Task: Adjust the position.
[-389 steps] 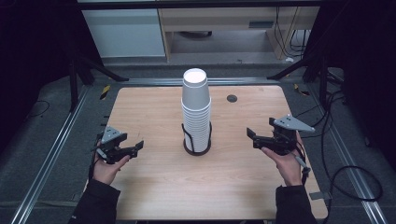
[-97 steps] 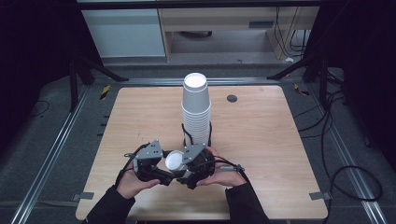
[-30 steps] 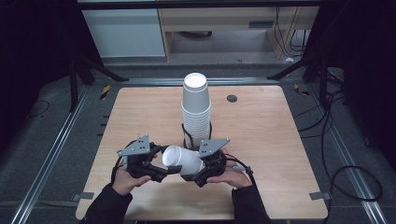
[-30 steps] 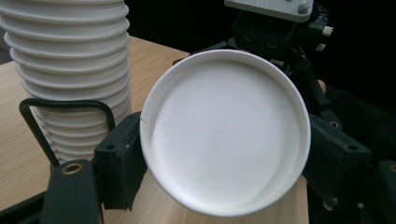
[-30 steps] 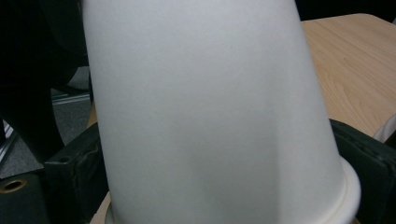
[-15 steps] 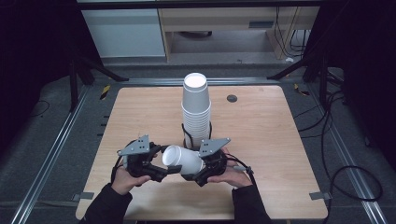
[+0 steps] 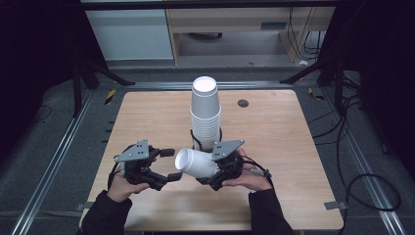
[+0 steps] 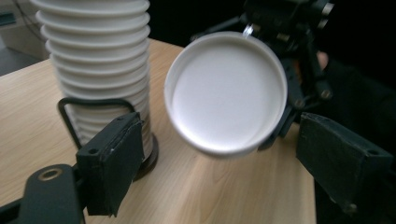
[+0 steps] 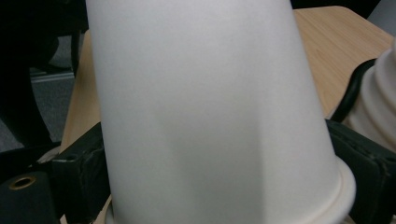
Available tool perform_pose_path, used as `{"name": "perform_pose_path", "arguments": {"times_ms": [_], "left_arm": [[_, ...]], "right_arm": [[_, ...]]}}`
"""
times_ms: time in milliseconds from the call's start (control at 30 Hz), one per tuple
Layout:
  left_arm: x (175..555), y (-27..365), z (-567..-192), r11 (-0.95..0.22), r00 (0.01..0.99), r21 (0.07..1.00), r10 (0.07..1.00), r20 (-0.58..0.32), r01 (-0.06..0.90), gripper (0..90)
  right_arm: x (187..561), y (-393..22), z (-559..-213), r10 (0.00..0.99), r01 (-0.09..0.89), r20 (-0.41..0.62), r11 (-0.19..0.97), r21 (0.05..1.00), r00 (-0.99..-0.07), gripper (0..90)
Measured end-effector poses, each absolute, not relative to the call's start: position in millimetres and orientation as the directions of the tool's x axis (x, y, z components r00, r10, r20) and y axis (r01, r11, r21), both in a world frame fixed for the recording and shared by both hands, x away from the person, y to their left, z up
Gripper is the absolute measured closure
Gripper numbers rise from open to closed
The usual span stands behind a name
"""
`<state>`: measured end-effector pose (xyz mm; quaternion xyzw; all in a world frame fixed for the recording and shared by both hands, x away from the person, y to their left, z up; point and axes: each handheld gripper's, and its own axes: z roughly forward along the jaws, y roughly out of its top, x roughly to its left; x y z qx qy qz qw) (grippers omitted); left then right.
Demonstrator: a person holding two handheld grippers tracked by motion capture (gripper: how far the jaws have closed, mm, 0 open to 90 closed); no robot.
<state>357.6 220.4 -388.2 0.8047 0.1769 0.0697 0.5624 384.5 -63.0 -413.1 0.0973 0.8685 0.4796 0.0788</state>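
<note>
A tall stack of upturned white paper cups (image 7: 205, 115) stands in a black wire holder (image 7: 195, 138) at the table's middle. In front of it my right gripper (image 7: 213, 169) is shut on a single white cup (image 7: 195, 163), held on its side with its closed base pointing left. In the right gripper view this cup (image 9: 210, 116) rises between the black pads (image 9: 79, 182). My left gripper (image 7: 171, 164) is open just left of the base. In the left gripper view the base (image 8: 226, 91) faces the camera between the spread jaws, touching neither, with the stack (image 8: 98, 60) at the left.
The wooden table (image 7: 274, 132) has a small dark round hole (image 7: 243, 103) at the back right. Metal rails (image 7: 58, 152) and cables (image 7: 362, 186) run along both sides on the dark floor. A white cabinet (image 7: 129, 34) stands beyond the far edge.
Since the earliest frame both grippers came in from the table's sides, and the right one now holds a cup. Over the last second almost nothing moved.
</note>
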Motion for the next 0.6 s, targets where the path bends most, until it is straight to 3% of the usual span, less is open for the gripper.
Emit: {"name": "perform_pose_path", "arguments": {"times_ms": [333,600], "left_arm": [[365.7,217.3,-403.5,-0.394,0.924,0.888,0.373,-0.081,0.237,13.7],[363.5,208.7,-407.8,-0.438,0.935,0.870,0.347,-0.068,0.226,13.3]], "right_arm": [[392.5,-57.7,-402.2,0.195,0.039,-0.127,0.673,0.739,-0.973,8.1],[390.3,-45.7,-408.8,0.154,0.013,-0.145,0.729,0.685,-0.977,8.1]]}}
